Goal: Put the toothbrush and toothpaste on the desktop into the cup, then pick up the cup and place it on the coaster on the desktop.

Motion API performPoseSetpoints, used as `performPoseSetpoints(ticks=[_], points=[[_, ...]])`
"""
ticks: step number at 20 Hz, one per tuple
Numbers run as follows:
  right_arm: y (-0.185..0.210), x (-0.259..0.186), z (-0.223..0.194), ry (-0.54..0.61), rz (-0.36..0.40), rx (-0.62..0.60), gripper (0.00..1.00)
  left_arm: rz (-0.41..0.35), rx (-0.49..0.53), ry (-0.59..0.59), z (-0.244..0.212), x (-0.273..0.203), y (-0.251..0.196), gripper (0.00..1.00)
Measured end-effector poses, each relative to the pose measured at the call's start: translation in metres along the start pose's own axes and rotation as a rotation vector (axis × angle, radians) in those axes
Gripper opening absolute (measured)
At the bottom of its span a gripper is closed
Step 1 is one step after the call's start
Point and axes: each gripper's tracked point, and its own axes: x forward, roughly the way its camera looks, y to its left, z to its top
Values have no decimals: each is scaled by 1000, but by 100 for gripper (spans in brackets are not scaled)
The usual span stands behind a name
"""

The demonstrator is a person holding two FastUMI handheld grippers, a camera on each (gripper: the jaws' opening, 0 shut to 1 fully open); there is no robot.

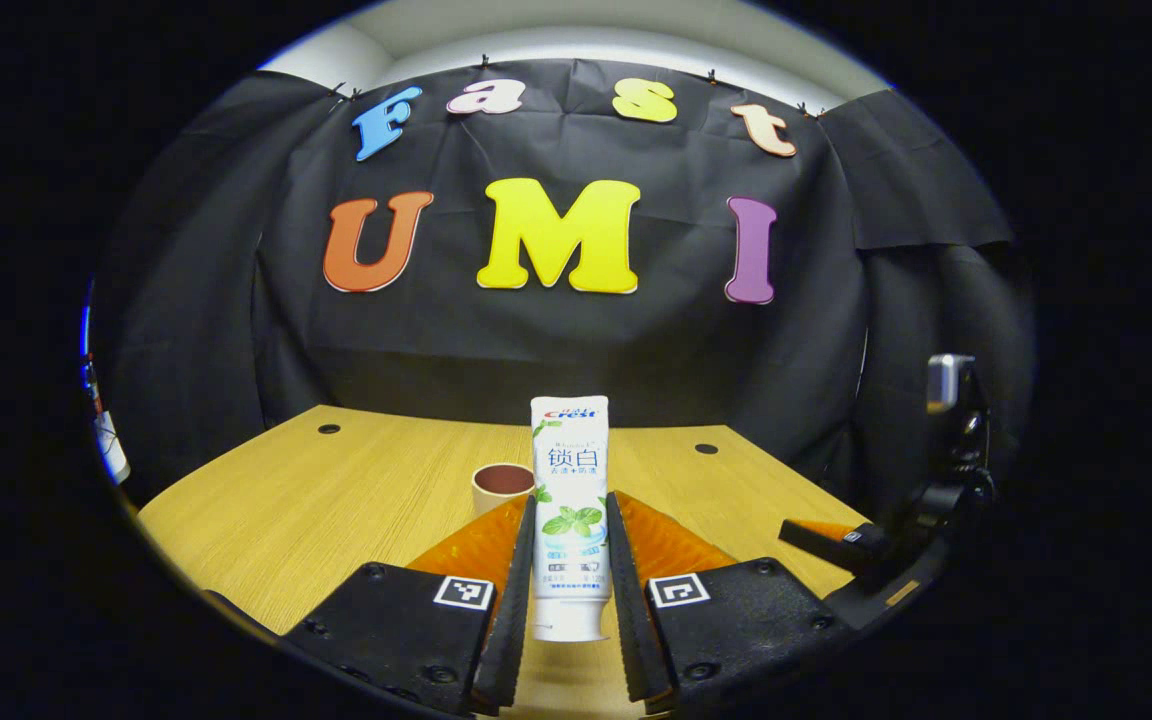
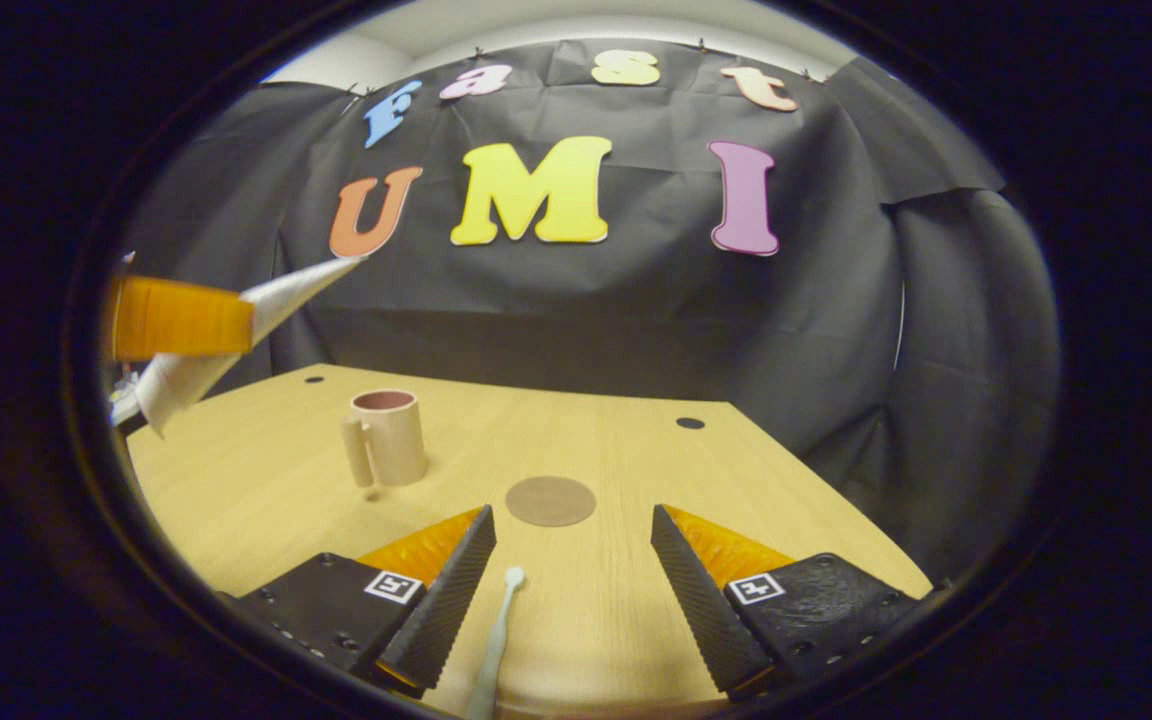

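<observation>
My left gripper (image 1: 571, 505) is shut on a white toothpaste tube (image 1: 569, 480), which stands upright between its fingers above the table. A beige mug (image 1: 502, 486) sits just behind the tube, left of it. In the right gripper view the same mug (image 2: 386, 437) stands upright at the left with its handle toward me, and a round brown coaster (image 2: 550, 500) lies to its right. My right gripper (image 2: 572, 515) is open and low over the table. A pale toothbrush (image 2: 498, 630) lies between its fingers, close to the left one. The held toothpaste (image 2: 286, 290) hangs tilted at the upper left.
The wooden desktop (image 2: 636, 600) has two small dark holes near its far edge. Black cloth walls close off the back and right side. The right gripper (image 1: 831, 535) shows at the right of the left gripper view, near the table's right edge.
</observation>
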Motion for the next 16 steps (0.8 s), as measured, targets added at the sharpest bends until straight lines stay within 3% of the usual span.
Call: performPoseSetpoints(ticks=[3,4,7,10,11,16], points=[[9,6,-30,70,22,-13,94,16,22,-50,12,3,12,42],[16,8,-45,126,55,17,97,32,12,-46,10,4,20,42],[31,6,-64,239,124,124,94,69,-45,-12,4,8,39,42],[27,8,-68,255,90,80,92,79,-68,-10,7,6,49,42],[30,7,-69,264,89,75,83,80,-69,-15,9,5,51,42],[33,6,-81,331,57,15,83,57,-73,-10,7,4,46,42]])
